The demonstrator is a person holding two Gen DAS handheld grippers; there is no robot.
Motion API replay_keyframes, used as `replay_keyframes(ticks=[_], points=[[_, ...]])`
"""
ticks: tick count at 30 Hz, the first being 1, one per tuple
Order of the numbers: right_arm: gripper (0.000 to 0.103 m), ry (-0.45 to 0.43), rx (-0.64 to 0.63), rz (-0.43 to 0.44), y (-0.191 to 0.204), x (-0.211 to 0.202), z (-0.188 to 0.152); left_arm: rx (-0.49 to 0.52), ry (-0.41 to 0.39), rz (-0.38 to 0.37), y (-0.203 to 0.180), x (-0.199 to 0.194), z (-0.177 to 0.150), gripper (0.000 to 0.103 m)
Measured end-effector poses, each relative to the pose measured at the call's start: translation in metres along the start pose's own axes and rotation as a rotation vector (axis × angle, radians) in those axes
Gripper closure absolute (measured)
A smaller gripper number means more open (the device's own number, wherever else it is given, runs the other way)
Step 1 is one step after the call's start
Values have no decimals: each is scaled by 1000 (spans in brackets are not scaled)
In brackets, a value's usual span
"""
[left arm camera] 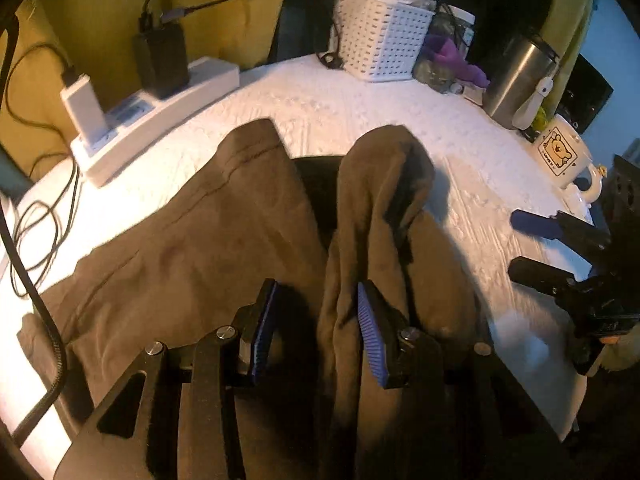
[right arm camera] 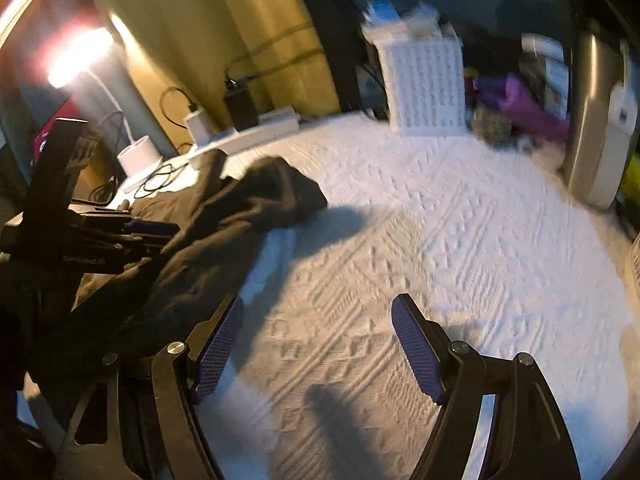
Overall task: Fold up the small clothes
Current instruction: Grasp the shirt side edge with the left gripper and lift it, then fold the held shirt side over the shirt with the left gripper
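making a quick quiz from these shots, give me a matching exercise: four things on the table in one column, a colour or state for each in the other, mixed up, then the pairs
Things:
1. garment
2. basket
3. mug
4. right tool

Descriptions:
A. white, with a cartoon bear printed on it
B. open, nothing between its pads, over bare tablecloth
C. dark brown, lying crumpled on the tablecloth
D. white, perforated sides, papers sticking out of the top

Pairs: 1-C, 2-D, 3-A, 4-B
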State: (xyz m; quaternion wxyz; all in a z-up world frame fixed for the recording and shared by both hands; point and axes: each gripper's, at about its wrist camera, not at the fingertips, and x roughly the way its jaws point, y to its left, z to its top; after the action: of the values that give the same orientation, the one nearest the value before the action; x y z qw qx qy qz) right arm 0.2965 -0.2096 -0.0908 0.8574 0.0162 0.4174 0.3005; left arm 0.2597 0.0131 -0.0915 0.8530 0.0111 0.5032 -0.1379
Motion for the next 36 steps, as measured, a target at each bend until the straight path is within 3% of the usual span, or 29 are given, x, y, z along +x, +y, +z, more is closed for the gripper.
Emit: replay_keyframes(ticks=[1, 2, 3, 5, 13, 20, 25, 31, 36], points=[[25, 0, 8, 8, -2, 1, 1, 16, 2, -7, -3, 0, 0, 68], [25, 1, 9, 10, -2, 2, 1, 34, 0, -14, -7, -1, -1, 83], [25, 4, 9, 12, -2, 3, 2, 55, 2, -29, -12, -2, -3, 90], [25, 12, 5, 13, -1, 6, 3, 90, -11, -26, -21, -7, -5, 98], [25, 9, -34, -28, 9, 7, 5, 128, -206, 35, -38, -70, -5, 99], [25, -29, -103, -22, 41, 2, 24, 58, -324, 147, -2, -118, -19, 99], [25, -46, -167, 15, 73, 10, 44, -27, -344, 172, 40, -130, -34, 99], [25, -9, -130, 137, 86, 52, 78, -128, -295, 124, 82, -106, -47, 99], [25, 47, -124, 109, 94, 95, 93, -173, -271, 81, 99, -90, -55, 99]])
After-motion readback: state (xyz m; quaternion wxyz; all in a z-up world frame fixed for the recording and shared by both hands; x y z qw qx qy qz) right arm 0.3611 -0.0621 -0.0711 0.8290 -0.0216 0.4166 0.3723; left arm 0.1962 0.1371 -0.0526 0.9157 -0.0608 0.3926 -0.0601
